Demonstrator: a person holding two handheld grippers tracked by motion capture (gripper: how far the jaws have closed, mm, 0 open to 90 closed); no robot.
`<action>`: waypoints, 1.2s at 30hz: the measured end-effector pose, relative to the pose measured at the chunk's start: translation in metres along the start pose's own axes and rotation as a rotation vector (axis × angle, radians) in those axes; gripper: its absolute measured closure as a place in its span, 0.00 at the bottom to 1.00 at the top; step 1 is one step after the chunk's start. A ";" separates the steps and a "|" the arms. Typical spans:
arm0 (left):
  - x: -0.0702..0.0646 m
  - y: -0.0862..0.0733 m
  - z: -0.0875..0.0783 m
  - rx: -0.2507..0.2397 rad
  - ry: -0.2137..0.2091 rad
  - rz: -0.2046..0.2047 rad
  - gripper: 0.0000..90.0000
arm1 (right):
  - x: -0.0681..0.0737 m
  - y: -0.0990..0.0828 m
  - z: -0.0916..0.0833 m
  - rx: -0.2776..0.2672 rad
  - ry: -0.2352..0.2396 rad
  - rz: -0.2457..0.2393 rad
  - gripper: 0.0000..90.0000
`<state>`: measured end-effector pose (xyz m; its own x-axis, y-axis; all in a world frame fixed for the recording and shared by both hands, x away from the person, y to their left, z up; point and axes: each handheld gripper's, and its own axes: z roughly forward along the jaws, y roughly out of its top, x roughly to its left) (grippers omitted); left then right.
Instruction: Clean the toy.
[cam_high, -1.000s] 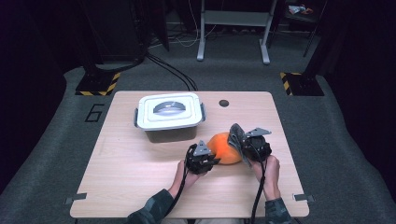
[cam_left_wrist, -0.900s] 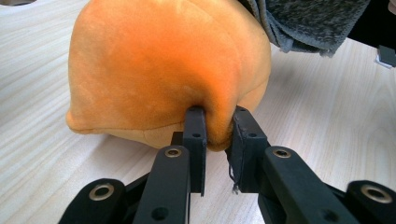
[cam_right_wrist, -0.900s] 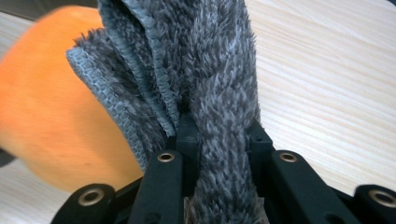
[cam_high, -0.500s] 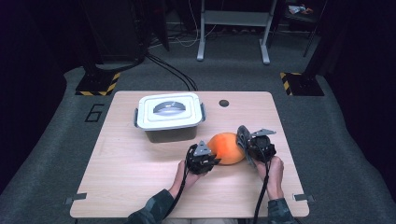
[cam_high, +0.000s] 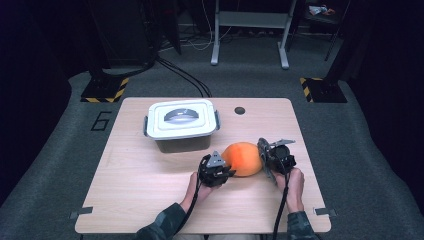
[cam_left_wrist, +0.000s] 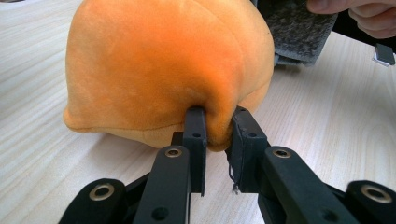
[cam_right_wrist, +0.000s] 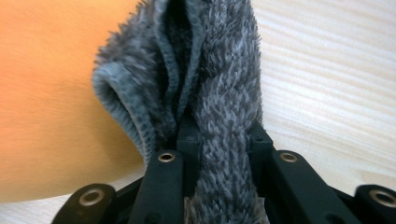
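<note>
Far side of my table (cam_high: 150, 190), left of middle, sits a grey box (cam_high: 181, 135) with its white lid (cam_high: 181, 118) clipped on. A dark hole (cam_high: 240, 110) marks the tabletop near its far edge. Beyond, on the floor, cables (cam_high: 185, 75) and two yellow-black striped feet (cam_high: 106, 90).

wooden table (cam_high: 150, 200) bears lidded box (cam_high: 181, 123), orange plush (cam_high: 243, 158).

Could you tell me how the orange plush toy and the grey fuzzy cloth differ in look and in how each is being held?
The orange plush toy is smooth, rounded and stuffed; the grey fuzzy cloth is shaggy, flat and folded. The toy rests on the table, pinched at its bottom edge by the left gripper; the cloth is clamped in the right gripper. Both are soft fabric, held in shut jaws.
</note>
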<state>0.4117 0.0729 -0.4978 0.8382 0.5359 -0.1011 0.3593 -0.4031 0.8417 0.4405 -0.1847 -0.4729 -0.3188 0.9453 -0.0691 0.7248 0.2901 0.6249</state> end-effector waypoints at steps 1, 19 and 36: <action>0.000 0.000 0.000 0.000 0.000 -0.001 0.87 | 0.000 -0.001 0.001 0.010 0.002 0.006 0.82; 0.001 0.000 -0.001 -0.002 0.003 -0.004 0.87 | -0.013 -0.009 -0.016 -0.037 0.004 0.045 0.82; 0.000 0.003 -0.002 -0.003 0.007 -0.004 0.87 | 0.068 0.028 -0.059 -0.153 0.088 -0.186 0.81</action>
<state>0.4124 0.0730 -0.4945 0.8338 0.5426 -0.1014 0.3619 -0.3987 0.8426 0.4034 -0.1207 -0.4144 -0.4946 0.8593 -0.1304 0.5498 0.4256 0.7187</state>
